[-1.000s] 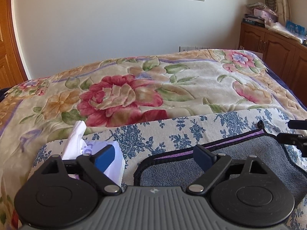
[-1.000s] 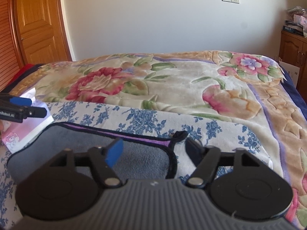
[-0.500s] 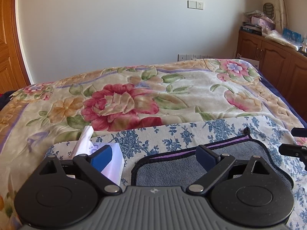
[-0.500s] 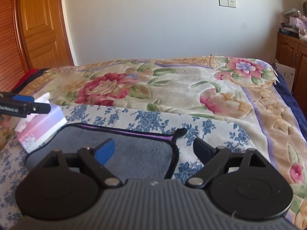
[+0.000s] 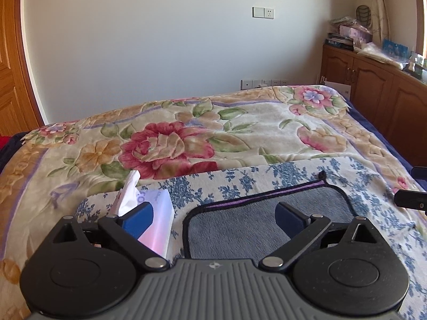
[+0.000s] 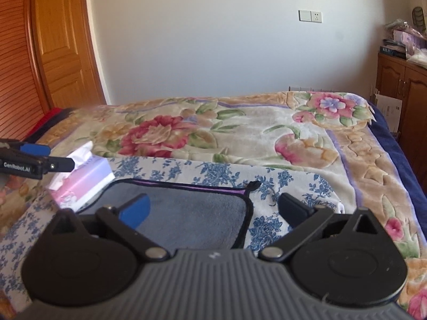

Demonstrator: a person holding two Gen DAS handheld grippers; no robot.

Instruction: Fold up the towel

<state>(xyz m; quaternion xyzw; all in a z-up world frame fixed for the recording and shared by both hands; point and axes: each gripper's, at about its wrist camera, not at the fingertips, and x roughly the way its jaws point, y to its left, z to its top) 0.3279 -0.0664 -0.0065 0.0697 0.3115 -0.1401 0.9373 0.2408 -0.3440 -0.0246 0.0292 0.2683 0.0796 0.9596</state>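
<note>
A: What filled the room?

B: A bed (image 5: 240, 138) under a floral blanket (image 5: 170, 149) took up most of it, with a white wall behind and wooden cabinets to the right. Across the near end of the bed lay a blue-and-white flowered cloth (image 6: 213, 170).

A: And the towel?

B: The grey towel (image 6: 192, 216) lay flat on that cloth, edged in dark binding with a purple strip along its far side and a small hanging loop (image 6: 253, 185) at the far right corner. A tissue box (image 5: 157, 218) sat just beside its left edge.

A: Where were the grippers?

B: The left gripper (image 5: 213, 214) hovered above the towel's left side, jaws spread wide and holding nothing. The right gripper (image 6: 213, 208) hung over the right side, likewise wide apart and empty.

A: How would it handle?

B: It looked soft, light and plush, so it would likely droop and crease wherever lifted. The bound corners seemed the firmest places to pinch, one per gripper
</note>
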